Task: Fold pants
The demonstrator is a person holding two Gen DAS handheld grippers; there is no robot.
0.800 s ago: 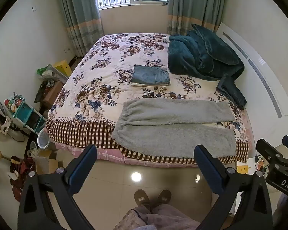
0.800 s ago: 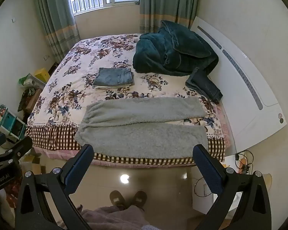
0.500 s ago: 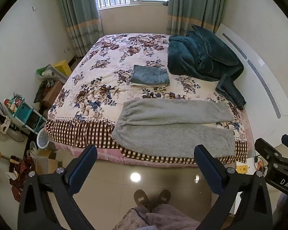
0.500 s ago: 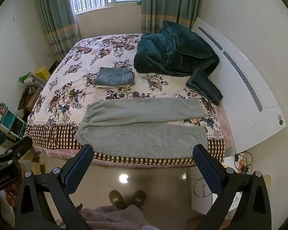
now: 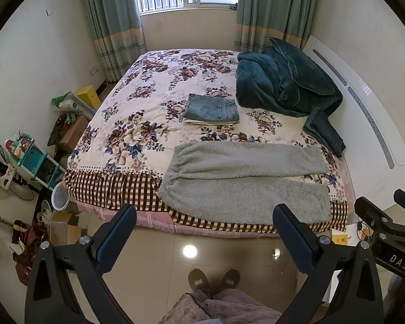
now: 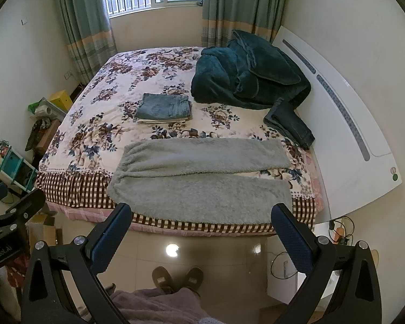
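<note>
Grey fleece pants (image 5: 243,178) lay flat, unfolded, along the bed's (image 5: 116,183) near edge, centre of frame, legs pointing right (waistband at left). Left gripper (image 5: 203,226) and right gripper (image 6: 202,225) hovered over the floor at frame bottom, jaws spread wide, holding nothing. Folded jeans (image 5: 212,108) sat mid-bed.

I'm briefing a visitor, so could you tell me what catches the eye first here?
The grey fleece pants lie spread flat along the near edge of the floral bed. Beyond them sit folded jeans mid-bed and a heaped teal blanket by the headboard.
</note>
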